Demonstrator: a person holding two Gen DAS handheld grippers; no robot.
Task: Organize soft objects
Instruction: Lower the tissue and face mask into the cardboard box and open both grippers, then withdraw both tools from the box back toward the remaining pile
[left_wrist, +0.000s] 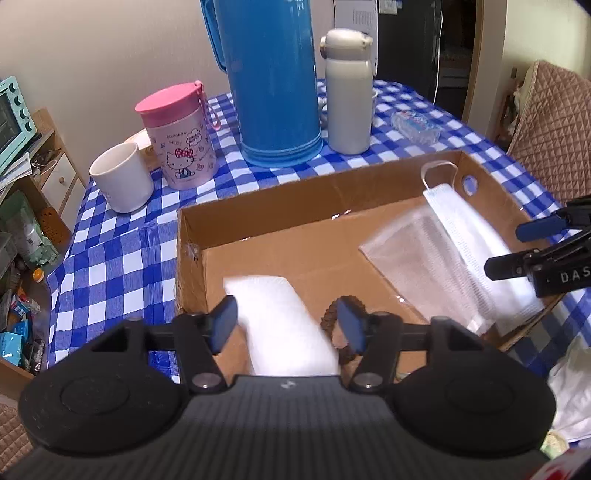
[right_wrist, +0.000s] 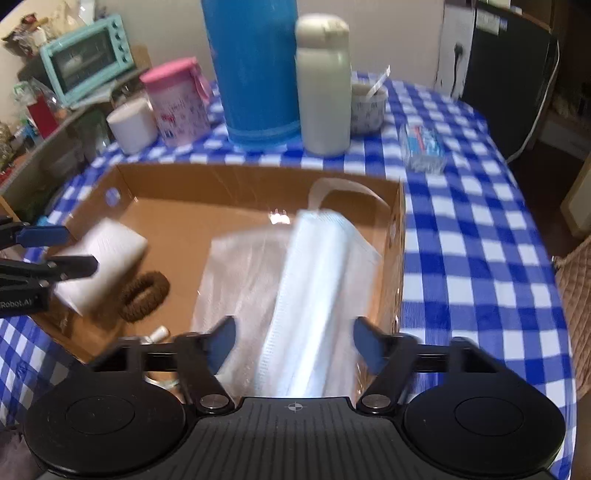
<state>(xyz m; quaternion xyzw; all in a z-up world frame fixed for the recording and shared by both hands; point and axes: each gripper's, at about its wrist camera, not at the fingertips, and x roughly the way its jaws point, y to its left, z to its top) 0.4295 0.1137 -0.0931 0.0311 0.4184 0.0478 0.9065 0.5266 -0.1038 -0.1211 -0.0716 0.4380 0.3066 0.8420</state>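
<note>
Cardboard box (left_wrist: 258, 206) stands on the table w/ blue-white checked cloth (left_wrist: 122, 258), open at the top.

Left gripper (left_wrist: 286, 323) hangs over the near-left part of the box, jaws wide apart. A white folded tissue pack (left_wrist: 284, 325) lies between the jaws, blurred; the pads do not seem to press on it, so it looks not gripped. Just beside it, at the right finger, is a brown braided hair tie (right_wrist: 144, 291) on the box floor.

Right gripper (right_wrist: 293, 343) is over the right part of the box, jaws also wide apart. Between them is a white face mask (right_wrist: 321, 280), w/ its ear loop toward the far wall. The pads are clear of it on both sides. The mask lies on top of a clear plastic bag (right_wrist: 240, 273), both inside the box near the right wall.

Behind the box: white mug (left_wrist: 122, 181), pink Hello Kitty cup (left_wrist: 181, 140), blue thermos (left_wrist: 273, 81), cream bottle (left_wrist: 349, 92).
</note>
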